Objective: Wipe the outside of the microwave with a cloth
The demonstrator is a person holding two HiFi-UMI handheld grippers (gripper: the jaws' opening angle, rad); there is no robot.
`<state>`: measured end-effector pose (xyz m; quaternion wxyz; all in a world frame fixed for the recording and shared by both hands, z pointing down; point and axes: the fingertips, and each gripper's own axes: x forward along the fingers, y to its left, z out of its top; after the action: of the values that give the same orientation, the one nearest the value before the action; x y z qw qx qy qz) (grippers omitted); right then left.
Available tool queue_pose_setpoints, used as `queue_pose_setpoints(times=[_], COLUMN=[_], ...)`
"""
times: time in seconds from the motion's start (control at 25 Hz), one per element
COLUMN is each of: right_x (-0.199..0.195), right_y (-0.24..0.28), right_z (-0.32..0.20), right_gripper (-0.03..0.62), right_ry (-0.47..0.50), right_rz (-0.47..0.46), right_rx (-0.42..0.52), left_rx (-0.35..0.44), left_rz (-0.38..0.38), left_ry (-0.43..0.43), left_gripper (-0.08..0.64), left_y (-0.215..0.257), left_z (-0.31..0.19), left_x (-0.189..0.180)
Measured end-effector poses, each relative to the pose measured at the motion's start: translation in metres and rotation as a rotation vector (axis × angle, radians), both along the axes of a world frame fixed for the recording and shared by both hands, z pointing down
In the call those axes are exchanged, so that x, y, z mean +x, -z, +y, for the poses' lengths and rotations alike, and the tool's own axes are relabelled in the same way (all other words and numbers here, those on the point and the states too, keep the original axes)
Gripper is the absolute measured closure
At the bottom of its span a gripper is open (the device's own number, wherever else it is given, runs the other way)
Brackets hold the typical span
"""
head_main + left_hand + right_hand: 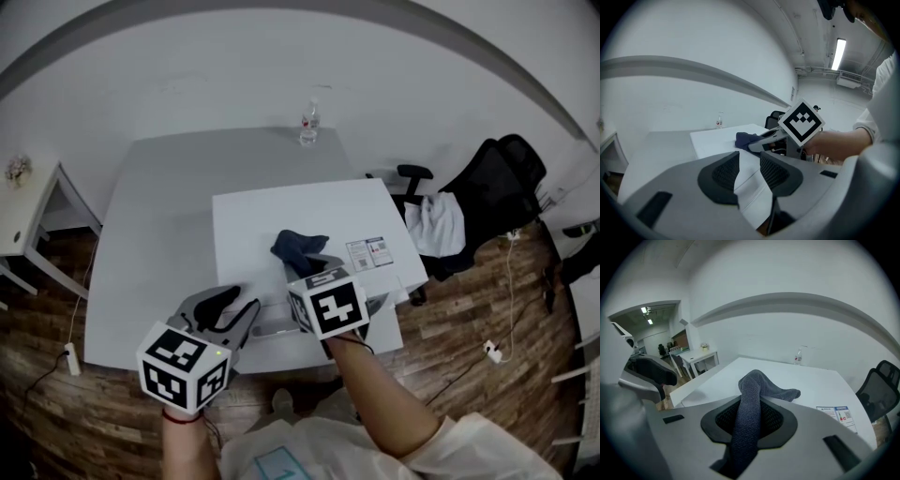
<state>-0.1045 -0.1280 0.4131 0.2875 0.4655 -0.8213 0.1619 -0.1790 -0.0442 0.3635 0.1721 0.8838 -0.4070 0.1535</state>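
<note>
Grey table (150,234) against a white wall, with the white microwave (281,216) on it and a dark cloth (298,246) on the microwave's top.
The right gripper (314,265) is clamped on the cloth's near end, the rest trailing across the top; the left gripper (234,307) hovers by the microwave's front left corner, jaws apart and holding nothing.

I see a grey table (150,239). The white microwave (253,220) stands on its near right part, and a water bottle (308,126) stands at its far edge.
</note>
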Motion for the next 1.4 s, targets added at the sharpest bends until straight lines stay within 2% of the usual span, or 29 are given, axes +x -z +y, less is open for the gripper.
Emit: queue_pose_setpoints(times=[0.44,0.68,0.88,0.96,1.04,1.12,1.24,1.4], right_x=[-0.067,-0.089,-0.120,-0.135,-0.145,-0.143,-0.127,-0.116], right_y=[-0.001,-0.002,-0.004,-0.004,0.003,0.016,0.037,0.062], right_z=[0.022,0.036,0.064,0.086,0.107,0.115,0.106,0.075], right_gripper=[0.505,0.505,0.505,0.505,0.505,0.505,0.505,0.505], right_ry=[0.151,0.239,0.377,0.473,0.562,0.598,0.618,0.633], right_rz=[-0.015,-0.031,-0.050,-0.107,-0.246,-0.373,-0.418,-0.334], right_rx=[-0.017,-0.036,-0.080,-0.160,-0.297,-0.378,-0.359,-0.250], left_rx=[-0.010,-0.010,-0.020,-0.027,-0.023,-0.017,-0.023,-0.026], left_rz=[-0.016,-0.015,-0.018,-0.016,-0.011,0.000,0.040,0.046], left_ry=[0.076,0.153,0.225,0.259,0.290,0.319,0.348,0.344], left_gripper=[0.422,0.422,0.422,0.422,0.422,0.422,0.422,0.422], left_y=[-0.001,-0.002,-0.002,0.001,0.007,0.014,0.020,0.014], left_z=[0.017,0.025,0.037,0.044,0.050,0.056,0.063,0.061], left_x=[-0.033,-0.052,-0.067,-0.075,-0.082,-0.086,-0.084,-0.081])
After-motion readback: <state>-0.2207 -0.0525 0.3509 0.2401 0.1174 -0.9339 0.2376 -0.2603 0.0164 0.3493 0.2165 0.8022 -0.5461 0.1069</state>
